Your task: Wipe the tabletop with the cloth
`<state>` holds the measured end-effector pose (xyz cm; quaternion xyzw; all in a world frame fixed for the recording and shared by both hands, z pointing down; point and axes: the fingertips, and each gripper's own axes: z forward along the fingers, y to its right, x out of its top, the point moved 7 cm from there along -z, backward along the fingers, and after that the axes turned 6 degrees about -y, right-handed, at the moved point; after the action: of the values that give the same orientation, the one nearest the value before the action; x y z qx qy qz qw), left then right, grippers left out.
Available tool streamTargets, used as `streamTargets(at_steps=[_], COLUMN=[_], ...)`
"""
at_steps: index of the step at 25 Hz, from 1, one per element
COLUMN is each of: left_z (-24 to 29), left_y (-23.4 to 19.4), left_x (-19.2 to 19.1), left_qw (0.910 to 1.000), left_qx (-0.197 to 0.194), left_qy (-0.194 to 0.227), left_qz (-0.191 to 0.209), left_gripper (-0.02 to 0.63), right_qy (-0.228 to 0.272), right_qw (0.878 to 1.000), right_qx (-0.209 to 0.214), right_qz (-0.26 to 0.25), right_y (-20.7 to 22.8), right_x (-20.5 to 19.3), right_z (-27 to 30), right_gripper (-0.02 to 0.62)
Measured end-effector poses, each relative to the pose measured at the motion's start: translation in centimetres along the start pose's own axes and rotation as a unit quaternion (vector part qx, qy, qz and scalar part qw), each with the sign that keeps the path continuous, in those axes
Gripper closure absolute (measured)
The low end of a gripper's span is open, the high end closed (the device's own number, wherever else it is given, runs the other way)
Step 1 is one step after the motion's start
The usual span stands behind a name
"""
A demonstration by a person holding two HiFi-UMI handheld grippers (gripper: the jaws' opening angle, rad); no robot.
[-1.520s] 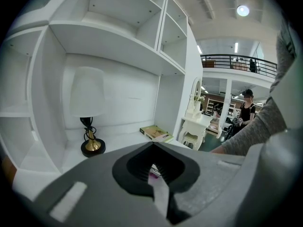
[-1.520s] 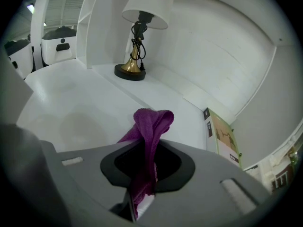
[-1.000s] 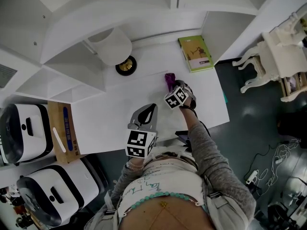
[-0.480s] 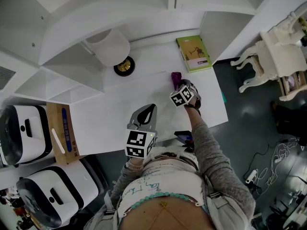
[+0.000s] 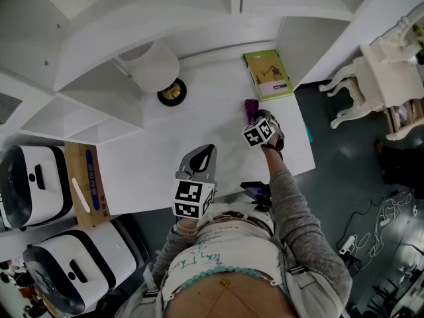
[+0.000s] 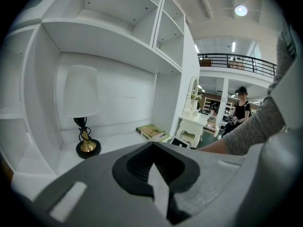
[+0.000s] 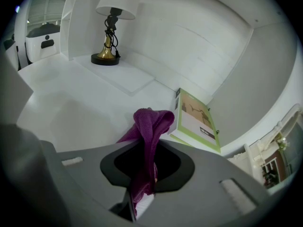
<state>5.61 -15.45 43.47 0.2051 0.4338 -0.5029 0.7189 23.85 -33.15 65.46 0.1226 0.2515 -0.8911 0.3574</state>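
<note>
I see my right gripper (image 7: 146, 150) with its jaws pressed together on the cloth (image 7: 150, 124); the purple fabric runs up between them and comes out in front as a folded lump. In the head view this lump is on the tabletop (image 5: 165, 154), at the far right part of it; I cannot say how firmly it presses on the surface. The cloth is just beside the near end of the green book (image 5: 268, 73), which lies flat against the back right corner; the two look very close, but I cannot tell whether they touch.

My left gripper (image 6: 154, 148) has its jaws together and nothing is between them; only the dark drop-shaped opening shows there. In the head view it is over the near edge of the tabletop, close to my body and well apart from the right gripper; its marker cube points toward the camera.

The lamp (image 5: 156, 63) stands at the back left of the tabletop, with a white shade and a gold base on a black foot; it is well apart from the cloth. White shelves (image 5: 99, 105) rise above and to the left of the lamp. Off the right side of the tabletop a white carved piece of furniture (image 5: 377, 71) stands on the dark floor.
</note>
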Motion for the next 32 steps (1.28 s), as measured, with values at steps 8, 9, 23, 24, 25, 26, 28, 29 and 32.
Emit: streamTargets(at_steps=[8, 9, 23, 24, 25, 26, 28, 29, 32], left_z=[0.4, 0.5, 1.9, 2.0, 2.0, 2.0, 2.0, 2.1, 2.2], left_y=[0.3, 0.4, 1.6, 1.6, 1.7, 1.7, 1.8, 1.8, 1.9], left_x=[0.1, 0.1, 1.1, 1.1, 1.1, 1.1, 1.1, 1.1, 1.0], left_qw=[1.0000, 1.0000, 0.9994, 0.9993, 0.9993, 0.9993, 0.9993, 0.9992, 0.9990], left_qx=[-0.006, -0.007, -0.029, -0.030, -0.030, -0.030, -0.030, -0.031, -0.034], left_qy=[0.000, 0.001, -0.003, -0.005, -0.006, -0.007, -0.009, -0.010, -0.015], left_qz=[0.003, 0.005, 0.020, 0.020, 0.020, 0.021, 0.022, 0.022, 0.025], left_gripper=[0.604, 0.604, 0.604, 0.604, 0.604, 0.604, 0.604, 0.604, 0.604], right_qy=[-0.015, -0.017, -0.030, -0.031, -0.033, -0.036, -0.042, -0.045, -0.051], right_qw=[1.000, 1.000, 0.999, 0.999, 0.999, 0.999, 0.999, 0.998, 0.997], right_qx=[-0.015, -0.017, -0.022, -0.023, -0.024, -0.026, -0.030, -0.032, -0.036], right_qz=[0.010, 0.011, 0.013, 0.011, 0.008, 0.004, 0.004, 0.009, 0.035], right_y=[2.2, 2.5, 4.7, 4.9, 5.1, 5.3, 5.9, 6.3, 7.5], right_x=[-1.6, -1.9, -3.4, -3.5, -3.6, -3.7, -4.1, -4.4, -5.3], right_z=[0.2, 0.2, 0.2, 0.3, 0.3, 0.4, 0.5, 0.5, 0.6], right_gripper=[0.518, 0.518, 0.517, 0.517, 0.517, 0.517, 0.517, 0.517, 0.517])
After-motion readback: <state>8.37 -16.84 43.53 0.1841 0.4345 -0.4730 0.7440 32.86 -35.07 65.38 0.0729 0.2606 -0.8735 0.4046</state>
